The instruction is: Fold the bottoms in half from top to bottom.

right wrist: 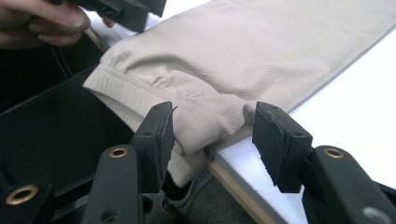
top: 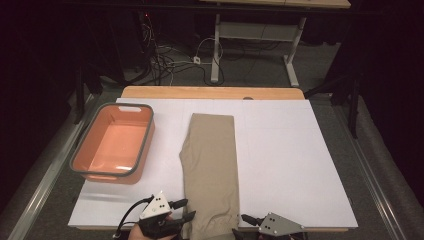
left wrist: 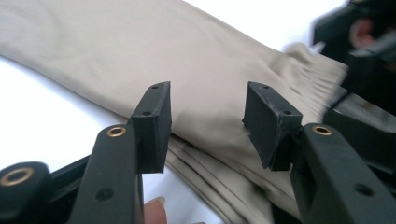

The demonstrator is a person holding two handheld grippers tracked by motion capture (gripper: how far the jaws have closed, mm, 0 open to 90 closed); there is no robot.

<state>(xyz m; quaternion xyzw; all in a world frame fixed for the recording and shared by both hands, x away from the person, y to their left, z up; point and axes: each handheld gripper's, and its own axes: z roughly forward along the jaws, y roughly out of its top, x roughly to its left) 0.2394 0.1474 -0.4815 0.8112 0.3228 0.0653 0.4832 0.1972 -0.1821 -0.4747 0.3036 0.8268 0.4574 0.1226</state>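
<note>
your left tongs (top: 183,209) sit at the near edge of the tabletop (top: 280,150), at about 7 o'clock from the middle of the folded beige trousers (top: 211,165). jaws are released; in the left gripper view the pads (left wrist: 156,123) straddle the folded side edge of the cloth with a gap either side and press on nothing.

your right tongs (top: 242,225) sit at about 5 o'clock, at the waistband corner. also released: in the right gripper view the bunched waistband corner (right wrist: 196,130) lies between the pads. the left pad looks to brush the fabric, the right one stands clear, so no grip.

the relation that matters: the trousers' long axis runs 6 to 12 o'clock, waistband end near you and hanging slightly over the tabletop edge, leg end far. both tongs flank that near end, left side and right side, about equally close. my read is that any lift or fold starts from this end and carries toward 12.

further out, the orange bin (top: 114,144) sits at 10 o'clock from the trousers, well apart, open side up.
</note>
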